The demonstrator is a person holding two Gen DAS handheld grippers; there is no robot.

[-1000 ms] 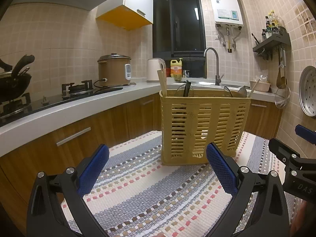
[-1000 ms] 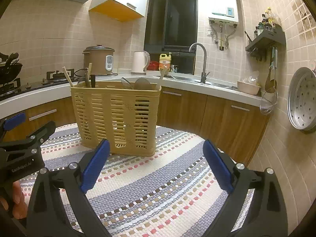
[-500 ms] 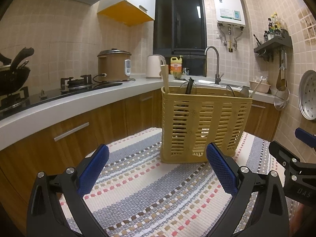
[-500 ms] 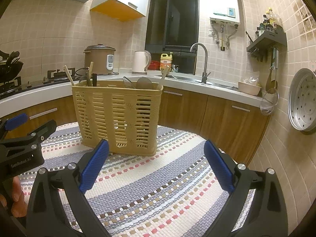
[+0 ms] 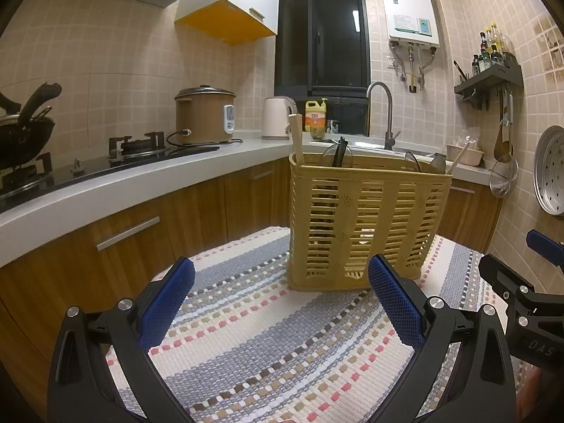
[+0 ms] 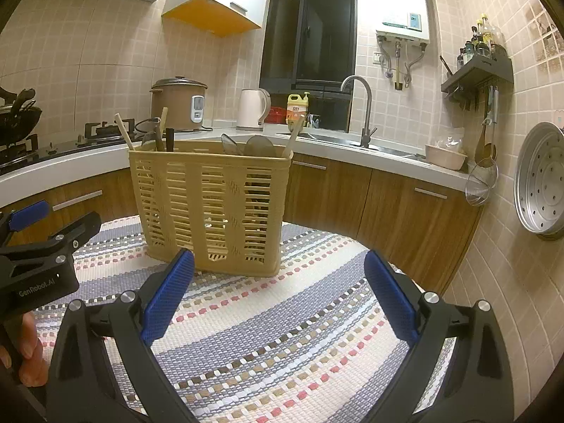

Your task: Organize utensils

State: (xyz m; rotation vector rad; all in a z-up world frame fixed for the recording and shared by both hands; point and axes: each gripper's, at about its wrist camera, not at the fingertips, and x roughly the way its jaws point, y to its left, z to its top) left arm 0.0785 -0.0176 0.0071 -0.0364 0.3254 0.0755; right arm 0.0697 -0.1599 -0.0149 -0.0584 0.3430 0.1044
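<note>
Left wrist: upright basket (image 5: 366, 222), utensils (image 5: 339, 151) handles-up, both claws (image 5: 282, 303) (image 6: 278, 292) wide.

Left gripper (image 5: 280, 283): edged nearer the basket (image 5: 366, 225), view tipped down slightly.
Right gripper (image 6: 278, 275): crept closer to the basket (image 6: 211, 208), which now looms larger.

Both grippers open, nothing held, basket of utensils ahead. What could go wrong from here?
1. The yellow basket stands free on the woven mat; pulling a handle sideways might tip or drag it.
2. The utensils are crowded and lean across each other, so lifting one may snag its neighbours.
3. The left gripper and right gripper sit close together and could collide when reaching in.
</note>
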